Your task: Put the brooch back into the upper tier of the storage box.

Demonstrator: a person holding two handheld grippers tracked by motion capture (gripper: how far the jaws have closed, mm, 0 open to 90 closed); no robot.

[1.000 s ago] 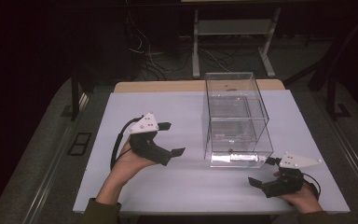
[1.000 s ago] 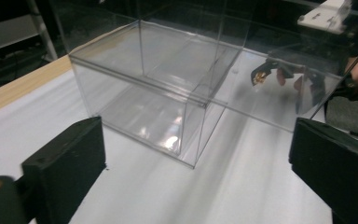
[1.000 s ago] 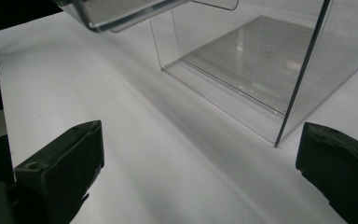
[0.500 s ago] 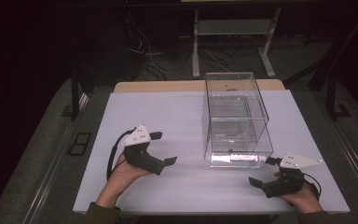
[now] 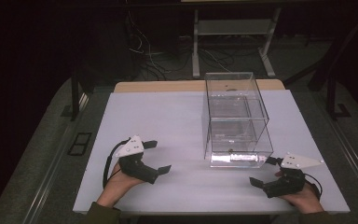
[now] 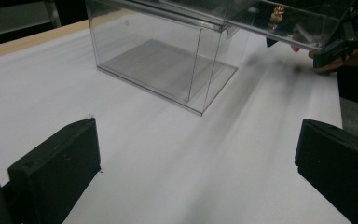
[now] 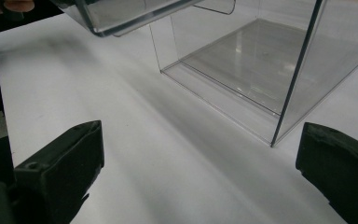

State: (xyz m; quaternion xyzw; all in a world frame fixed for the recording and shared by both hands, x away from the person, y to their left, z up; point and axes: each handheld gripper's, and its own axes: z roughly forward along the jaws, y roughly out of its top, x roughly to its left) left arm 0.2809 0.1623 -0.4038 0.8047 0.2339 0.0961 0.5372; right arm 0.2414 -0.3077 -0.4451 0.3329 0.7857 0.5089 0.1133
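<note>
Two tiers of the clear box [image 5: 235, 119] hold nothing visible; left gripper [image 5: 154, 157] and right gripper [image 5: 264, 171] jaws gape apart beside it.

Dark room, grey floor [image 5: 37, 154], metal shelf frame [image 5: 230, 28] behind.

Left gripper [image 5: 153, 157] drew back toward the person (seemingly lower too).

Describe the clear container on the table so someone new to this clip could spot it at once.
Start from the white table in the high view and look at its right half. There stands a tall clear plastic box, apart from the left hand-held gripper and close beside the right hand-held gripper. It is see-through, with an inner shelf splitting it into upper and lower levels, while the grippers are black.
</note>
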